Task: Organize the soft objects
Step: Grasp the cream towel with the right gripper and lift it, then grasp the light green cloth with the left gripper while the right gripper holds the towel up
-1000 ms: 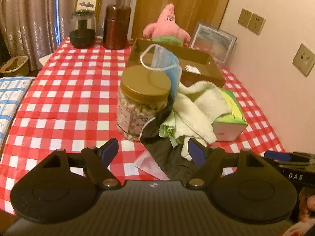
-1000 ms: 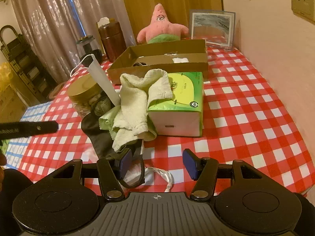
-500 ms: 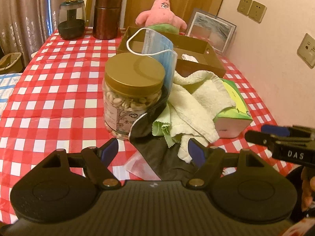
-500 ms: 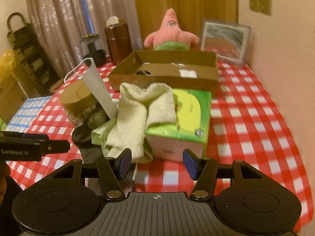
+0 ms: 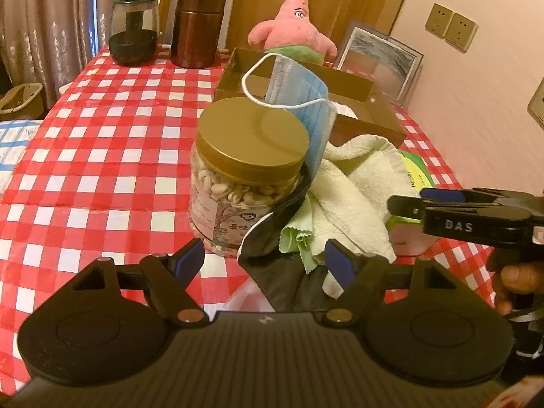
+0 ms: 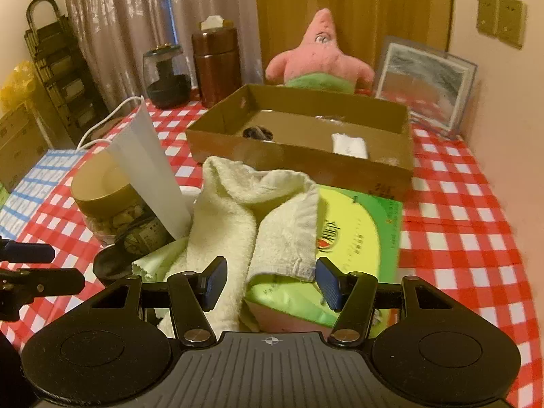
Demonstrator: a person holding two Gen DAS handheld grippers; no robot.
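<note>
A cream towel (image 6: 251, 204) is draped over a green tissue pack (image 6: 357, 234), and a pale green cloth (image 6: 159, 261) pokes out beneath it. My right gripper (image 6: 272, 282) hangs open just in front of the towel's lower edge, its pads clear of the fabric. A blue face mask (image 5: 302, 102) leans against a nut jar (image 5: 244, 176). A black mask (image 5: 282, 272) lies on the table below my open left gripper (image 5: 265, 263). Behind stands a shallow cardboard box (image 6: 299, 159) with small items inside.
A pink star plush (image 6: 319, 54) and a framed picture (image 6: 425, 81) stand behind the box. A dark glass jar (image 5: 134, 30) and a brown canister (image 5: 197, 27) sit at the far left of the checked tablecloth (image 5: 102, 156). The wall is close on the right.
The right gripper has come forward and left to the towel and tissue pack. The left gripper has closed in on the jar and black mask. Neither opening has changed.
</note>
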